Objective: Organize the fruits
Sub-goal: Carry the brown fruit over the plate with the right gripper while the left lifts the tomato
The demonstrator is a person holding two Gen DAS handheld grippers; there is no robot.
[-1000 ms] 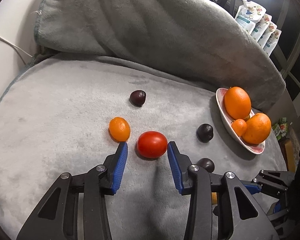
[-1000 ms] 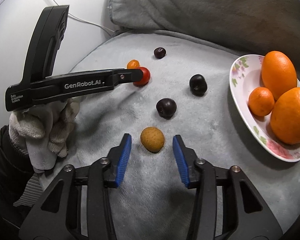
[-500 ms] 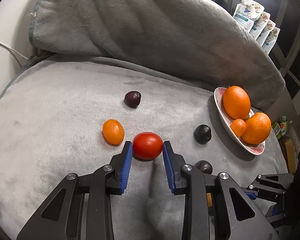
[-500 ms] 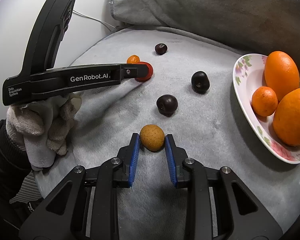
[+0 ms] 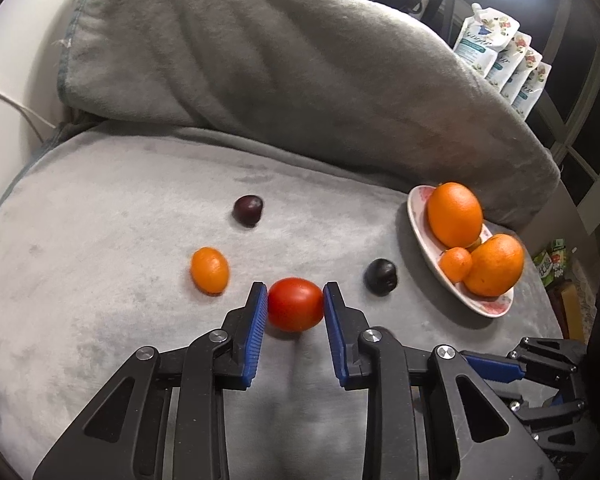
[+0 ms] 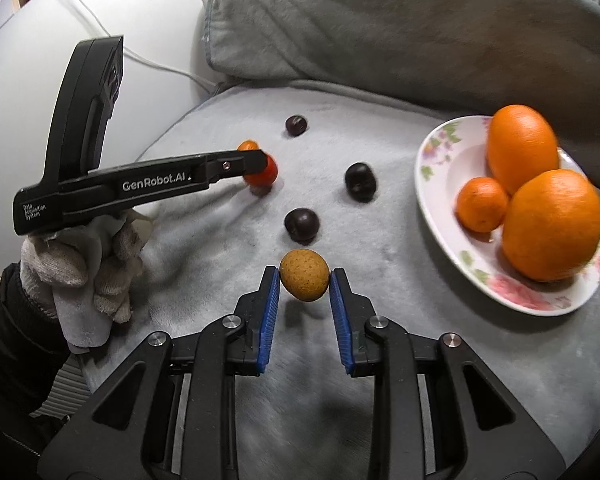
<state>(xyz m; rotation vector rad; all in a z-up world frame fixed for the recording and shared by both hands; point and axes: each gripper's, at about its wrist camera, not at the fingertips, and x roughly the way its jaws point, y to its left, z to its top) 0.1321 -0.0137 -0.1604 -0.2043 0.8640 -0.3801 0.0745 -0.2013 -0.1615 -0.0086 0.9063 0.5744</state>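
My left gripper [image 5: 295,305] is shut on a red tomato [image 5: 295,304], held just above the grey cushion; it shows in the right wrist view [image 6: 265,172] too. My right gripper [image 6: 305,282] is shut on a small tan round fruit [image 6: 304,275], lifted slightly off the cushion. A floral plate [image 6: 444,168] at the right holds two big oranges [image 6: 552,224] and a small mandarin [image 6: 482,210]. A small orange fruit [image 5: 210,270] lies left of the tomato. Dark plums lie on the cushion [image 5: 248,210], [image 5: 381,276], [image 6: 302,224].
A large grey pillow [image 5: 300,80] rises behind the cushion. White pouches [image 5: 500,56] stand at the far right. A white cable [image 6: 160,68] runs along the wall on the left. The right gripper's body [image 5: 540,368] shows at the lower right of the left wrist view.
Both grippers closed from open: the left onto the tomato, the right onto the tan fruit. Both fruits have come up slightly off the cushion.
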